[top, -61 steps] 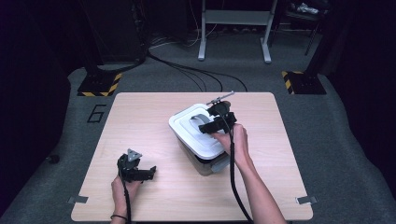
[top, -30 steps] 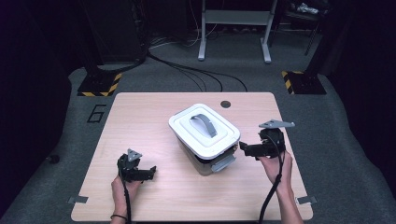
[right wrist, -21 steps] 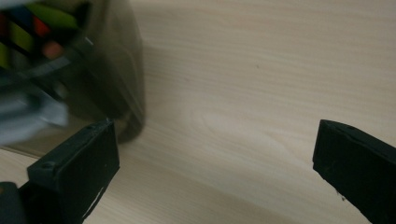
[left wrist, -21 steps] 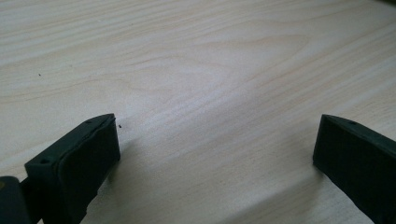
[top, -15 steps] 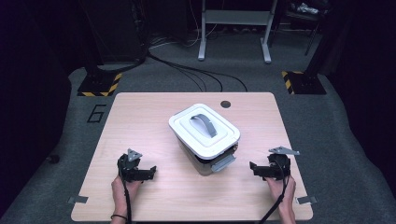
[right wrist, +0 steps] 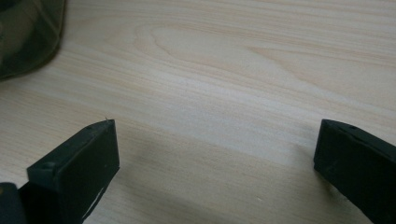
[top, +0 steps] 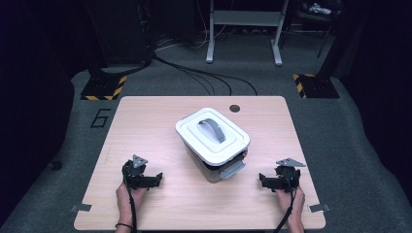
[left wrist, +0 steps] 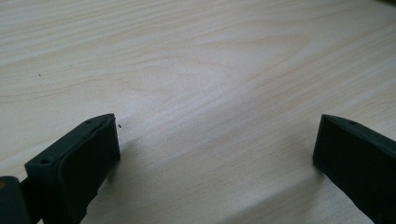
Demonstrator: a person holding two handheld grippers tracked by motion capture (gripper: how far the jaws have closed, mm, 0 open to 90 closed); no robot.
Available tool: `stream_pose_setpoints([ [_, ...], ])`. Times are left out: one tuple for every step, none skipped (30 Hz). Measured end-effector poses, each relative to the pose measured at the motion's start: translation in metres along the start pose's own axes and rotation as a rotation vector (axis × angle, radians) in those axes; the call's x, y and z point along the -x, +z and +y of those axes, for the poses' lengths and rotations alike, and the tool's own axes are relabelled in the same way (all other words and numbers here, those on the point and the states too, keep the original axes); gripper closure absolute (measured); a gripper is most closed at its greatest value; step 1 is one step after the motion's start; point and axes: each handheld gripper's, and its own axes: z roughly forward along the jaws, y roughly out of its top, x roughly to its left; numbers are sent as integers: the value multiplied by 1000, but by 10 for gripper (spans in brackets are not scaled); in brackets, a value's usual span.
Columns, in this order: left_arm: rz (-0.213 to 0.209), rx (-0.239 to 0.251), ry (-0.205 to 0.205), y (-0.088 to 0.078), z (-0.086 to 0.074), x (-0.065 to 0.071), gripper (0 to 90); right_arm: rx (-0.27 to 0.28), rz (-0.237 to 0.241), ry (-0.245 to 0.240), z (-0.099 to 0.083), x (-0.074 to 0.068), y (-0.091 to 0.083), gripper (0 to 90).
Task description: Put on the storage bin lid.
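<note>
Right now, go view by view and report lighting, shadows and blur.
High view: table evenly lit, surroundings dark, container fairly sharp. Left gripper view: soft shadows under the left gripper, wood grain slightly blurred. Right gripper view: same softness around the right gripper, top-left corner blurred.

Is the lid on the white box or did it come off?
On. The lid sits flat on top of the box, its grey handle facing up, and neither gripper touches it.

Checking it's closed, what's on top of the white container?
A white lid with a grey handle covers the container; its contents are hidden. Both tools rest apart on the table.
</note>
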Motion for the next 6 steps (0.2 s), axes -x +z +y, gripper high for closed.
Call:
stream_pose_setpoints([
  [0,2,-1,0,0,0,3,2,-6,-8,-1,-1,0,0],
  [0,0,-1,0,0,0,3,-4,-17,-17,-1,-2,0,0],
  [0,0,-3,0,0,0,3,-9,-32,-26,0,-5,1,0],
  [0,0,-1,0,0,0,3,-14,-38,-40,0,-6,2,0],
  [0,3,-1,0,0,0,3,-14,-39,-39,0,-6,2,0],
  [-2,5,-9,0,0,1,3,-14,-38,-39,0,-6,2,0],
])
